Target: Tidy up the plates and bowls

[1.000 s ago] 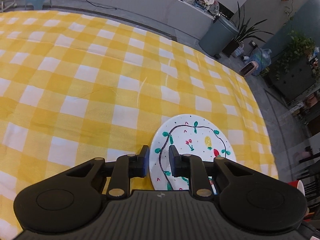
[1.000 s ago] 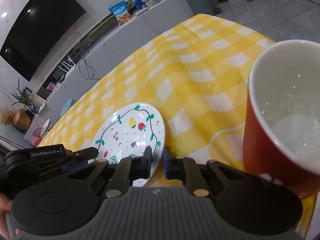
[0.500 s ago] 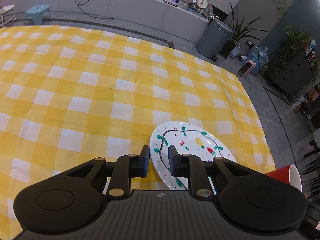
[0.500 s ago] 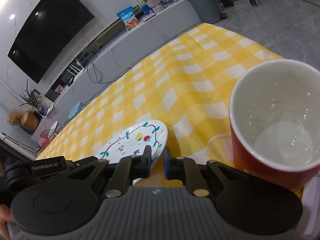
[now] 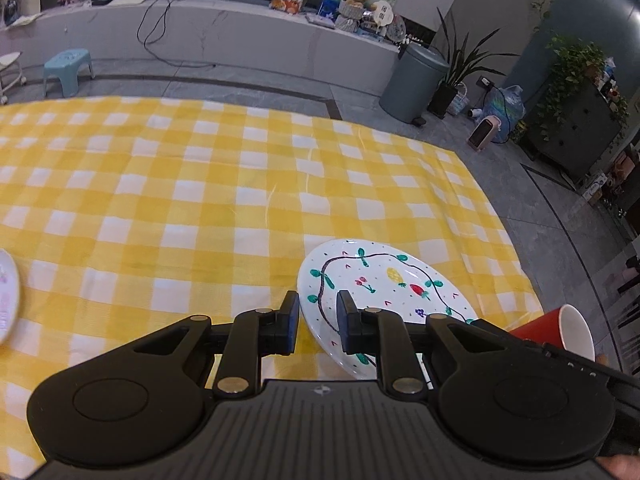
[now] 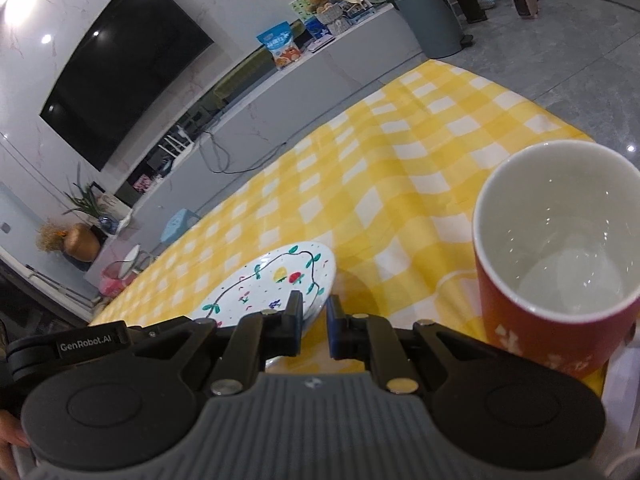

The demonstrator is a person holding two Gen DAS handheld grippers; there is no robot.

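A white plate painted with a vine and fruit (image 5: 380, 284) is tilted, lifted off the yellow checked cloth (image 5: 200, 200). My left gripper (image 5: 317, 322) is shut on the plate's left rim. In the right wrist view the same plate (image 6: 272, 284) sits between my right gripper's (image 6: 313, 326) narrowly parted fingers, which close on its near rim. A red mug with a white inside (image 6: 556, 256) stands just right of the right gripper; it also shows in the left wrist view (image 5: 560, 330).
The edge of another white plate (image 5: 6, 296) shows at the far left of the cloth. Beyond the table are a grey bin (image 5: 414, 74), a low counter (image 5: 240, 36) and a blue stool (image 5: 68, 62).
Both grippers have pulled back and risen with the plate held between them; the plate now tilts above the cloth. More of the room and the red mug have come into view.
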